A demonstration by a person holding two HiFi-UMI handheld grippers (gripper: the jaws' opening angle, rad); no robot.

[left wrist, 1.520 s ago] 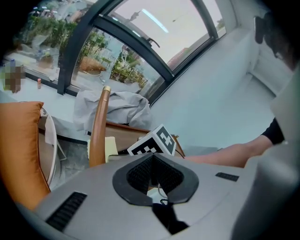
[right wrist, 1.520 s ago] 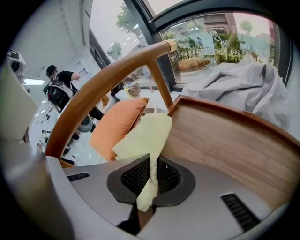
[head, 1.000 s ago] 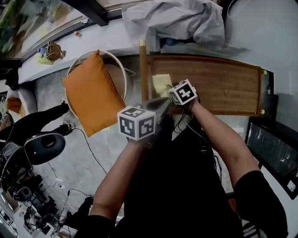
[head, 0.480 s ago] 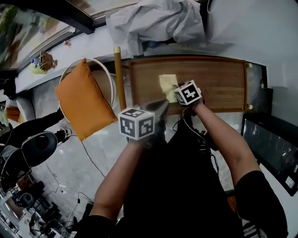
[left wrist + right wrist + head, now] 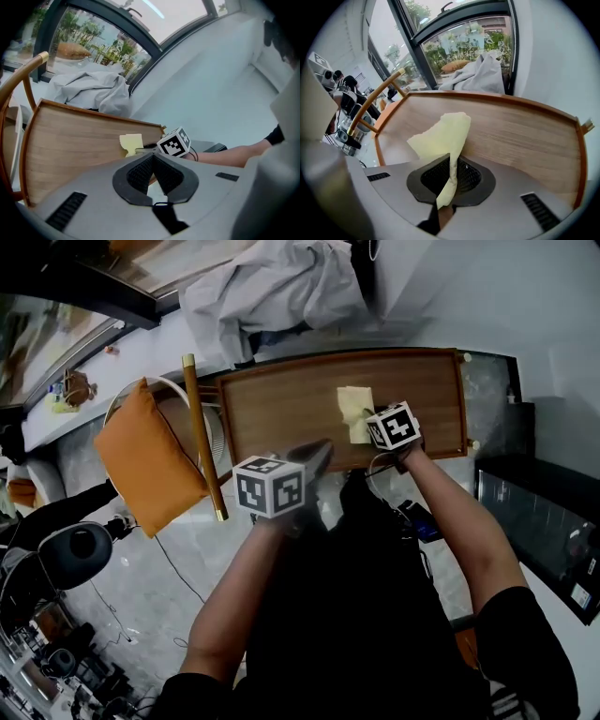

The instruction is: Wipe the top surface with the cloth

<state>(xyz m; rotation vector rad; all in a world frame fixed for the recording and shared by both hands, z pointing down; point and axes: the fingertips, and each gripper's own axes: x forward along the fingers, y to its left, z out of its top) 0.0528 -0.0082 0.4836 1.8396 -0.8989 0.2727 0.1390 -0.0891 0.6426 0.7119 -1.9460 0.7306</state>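
A pale yellow cloth (image 5: 355, 412) lies on the brown wooden table top (image 5: 281, 404), right of its middle. My right gripper (image 5: 367, 435) is shut on the cloth's near edge; in the right gripper view the cloth (image 5: 443, 138) runs out from between the closed jaws onto the wood (image 5: 520, 136). My left gripper (image 5: 321, 452) hovers at the table's near edge, left of the right one, jaws closed on nothing. The left gripper view shows the cloth (image 5: 131, 142) and the right gripper's marker cube (image 5: 174, 143) ahead.
A wooden chair with an orange cushion (image 5: 145, 456) stands left of the table, its backrest rail (image 5: 202, 437) close to the table's left end. A grey crumpled fabric (image 5: 272, 287) lies beyond the far edge. The top has a raised rim (image 5: 576, 154). Dark equipment sits at right.
My right gripper has dragged the yellow cloth rightward along the table top. The left gripper has stayed at the near edge. The head view has shifted, so the table sits further left.
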